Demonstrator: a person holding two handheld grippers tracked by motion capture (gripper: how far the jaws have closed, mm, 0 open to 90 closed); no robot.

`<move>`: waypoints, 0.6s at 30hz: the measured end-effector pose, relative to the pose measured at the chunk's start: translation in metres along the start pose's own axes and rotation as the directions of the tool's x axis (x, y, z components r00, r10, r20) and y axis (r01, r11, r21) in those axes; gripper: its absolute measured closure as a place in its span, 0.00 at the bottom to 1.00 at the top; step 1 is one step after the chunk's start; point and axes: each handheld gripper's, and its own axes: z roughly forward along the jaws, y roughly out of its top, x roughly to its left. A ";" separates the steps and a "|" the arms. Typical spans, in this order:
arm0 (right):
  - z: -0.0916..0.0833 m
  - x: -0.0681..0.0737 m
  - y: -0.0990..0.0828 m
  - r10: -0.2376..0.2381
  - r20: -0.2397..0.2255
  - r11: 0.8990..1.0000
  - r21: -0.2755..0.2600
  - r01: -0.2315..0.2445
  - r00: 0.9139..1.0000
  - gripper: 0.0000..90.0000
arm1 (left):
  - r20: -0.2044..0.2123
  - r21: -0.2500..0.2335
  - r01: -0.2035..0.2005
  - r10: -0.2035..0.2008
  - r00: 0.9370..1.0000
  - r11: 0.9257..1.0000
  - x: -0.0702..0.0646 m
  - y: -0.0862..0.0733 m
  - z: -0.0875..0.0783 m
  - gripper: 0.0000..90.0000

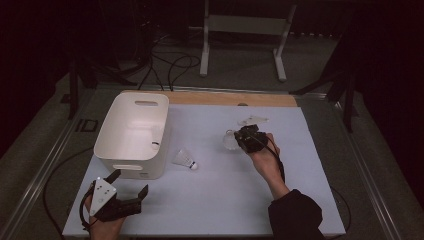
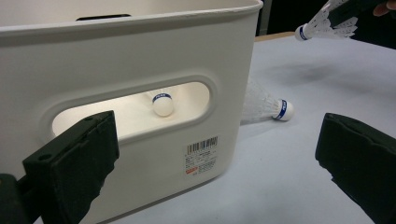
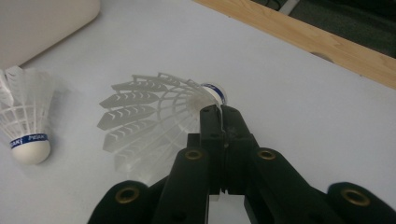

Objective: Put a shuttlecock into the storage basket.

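The right gripper [image 3: 219, 112] had its jaws pinched tight on the skirt of a shuttlecock [image 3: 154, 116], held just above the desk [image 1: 300, 165]. A second shuttlecock [image 3: 25, 126] lay left of those jaws. The left gripper [image 1: 131, 184] stood with jaws wide apart and empty, the white bin [image 2: 140, 56] just ahead of them.

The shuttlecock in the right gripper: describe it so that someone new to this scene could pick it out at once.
Start at the white bin on the left of the pale table, then look right across the table to the right gripper. The shuttlecock is pinched between its shut jaws. Unlike the shuttlecock on the table beside the bin and the shuttlecock inside the bin, it is held.
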 end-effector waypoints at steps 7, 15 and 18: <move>-0.003 0.003 0.002 -0.005 -0.003 1.000 -0.006 0.005 1.000 0.99 | -0.001 -0.001 0.001 -0.001 1.000 1.000 0.000 0.000 0.000 0.00; -0.006 0.006 0.003 -0.013 -0.011 1.000 -0.021 0.012 1.000 0.99 | -0.002 -0.001 0.000 0.000 1.000 1.000 0.000 0.000 0.000 0.00; -0.008 0.008 0.004 -0.012 -0.013 1.000 -0.022 0.011 1.000 0.99 | -0.001 -0.001 0.000 0.000 1.000 1.000 0.000 0.000 0.000 0.00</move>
